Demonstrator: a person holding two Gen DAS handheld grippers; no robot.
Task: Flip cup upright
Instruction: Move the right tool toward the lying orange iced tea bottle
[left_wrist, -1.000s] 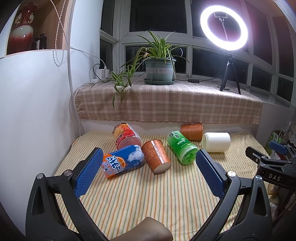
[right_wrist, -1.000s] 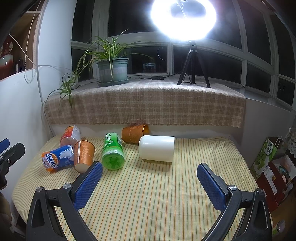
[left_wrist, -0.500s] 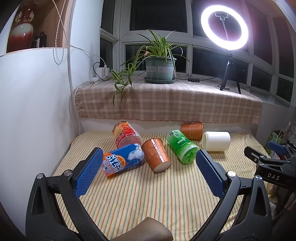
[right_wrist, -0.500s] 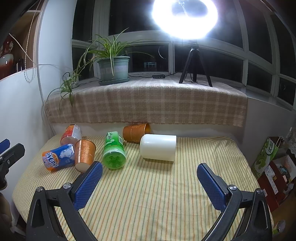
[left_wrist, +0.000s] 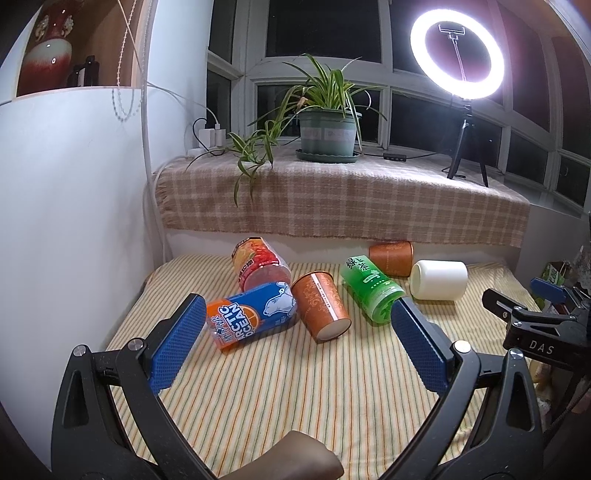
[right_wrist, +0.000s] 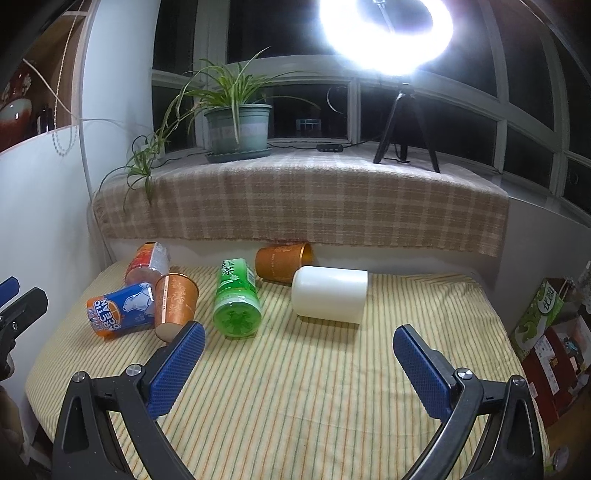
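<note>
Several cups lie on their sides on a striped cloth (left_wrist: 295, 398). A white cup (right_wrist: 330, 294) lies nearest the right gripper and also shows in the left wrist view (left_wrist: 439, 279). A green cup (left_wrist: 371, 290) (right_wrist: 236, 299), an orange patterned cup (left_wrist: 321, 305) (right_wrist: 174, 305), a second orange cup (left_wrist: 390, 257) (right_wrist: 282, 261), a blue "Arctic Ocean" cup (left_wrist: 251, 317) (right_wrist: 120, 309) and a red cup (left_wrist: 258, 263) (right_wrist: 147, 261) lie around. My left gripper (left_wrist: 295, 347) is open and empty, short of the cups. My right gripper (right_wrist: 297, 369) is open and empty, short of the white cup.
A checked-cloth window ledge (left_wrist: 340, 199) runs behind the cups, with a potted plant (left_wrist: 327, 129) and a ring light on a tripod (left_wrist: 458, 66). A white wall (left_wrist: 74, 221) stands at the left. Boxes (right_wrist: 543, 314) sit beyond the right edge.
The right gripper has moved slightly forward and the cups appear a little larger. The left gripper has barely moved. Both stay open.
</note>
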